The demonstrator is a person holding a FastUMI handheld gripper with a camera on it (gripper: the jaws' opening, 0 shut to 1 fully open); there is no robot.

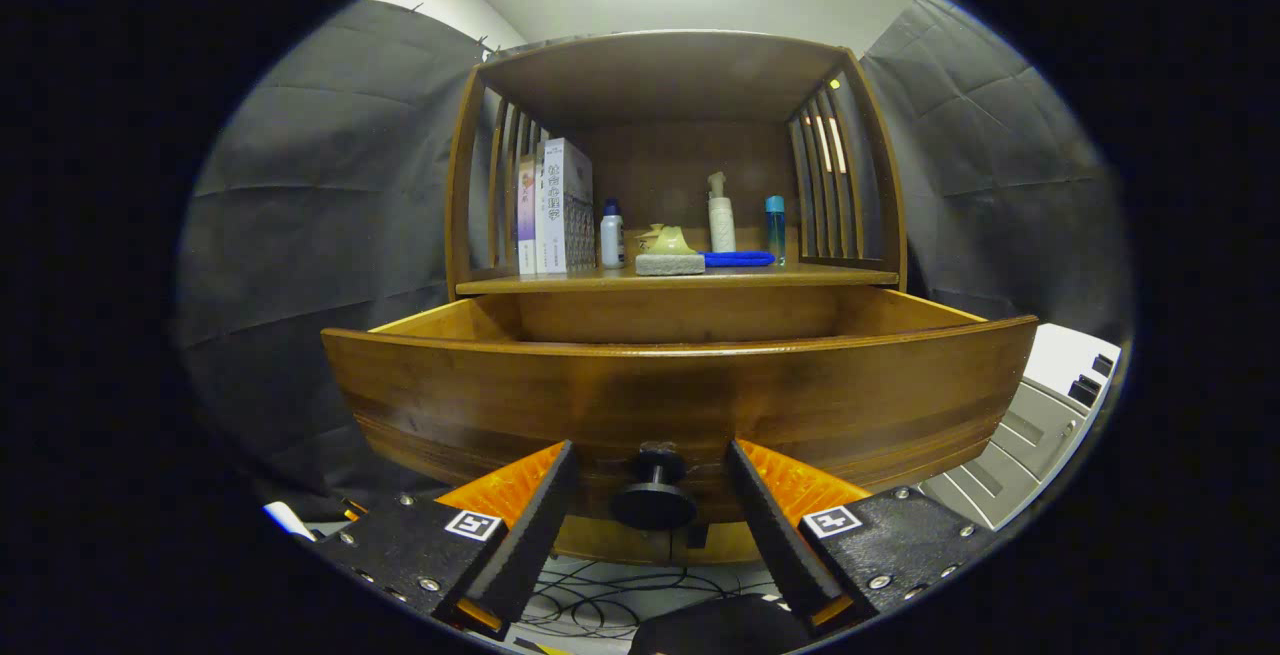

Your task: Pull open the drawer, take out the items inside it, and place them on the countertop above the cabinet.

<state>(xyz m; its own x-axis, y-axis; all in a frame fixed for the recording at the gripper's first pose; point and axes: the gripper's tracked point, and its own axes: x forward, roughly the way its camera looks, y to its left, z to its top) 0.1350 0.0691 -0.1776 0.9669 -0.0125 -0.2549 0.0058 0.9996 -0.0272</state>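
Drawer glossy varnished wood; knob matt dark; wall cloth.

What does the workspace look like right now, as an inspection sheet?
Surface: wooden countertop above the drawer, under a slatted hutch.
Job's things: drawer pulled open; its inside is hidden behind the front panel.
Clutter: books, white bottle, grey sponge, blue cloth, pump bottle, blue bottle on the countertop.
Grippers: gripper open, fingers either side of the drawer knob, not touching it.
Cables: dark cables on the floor below.
Surroundings: black cloth walls; grey equipment beside the cabinet.
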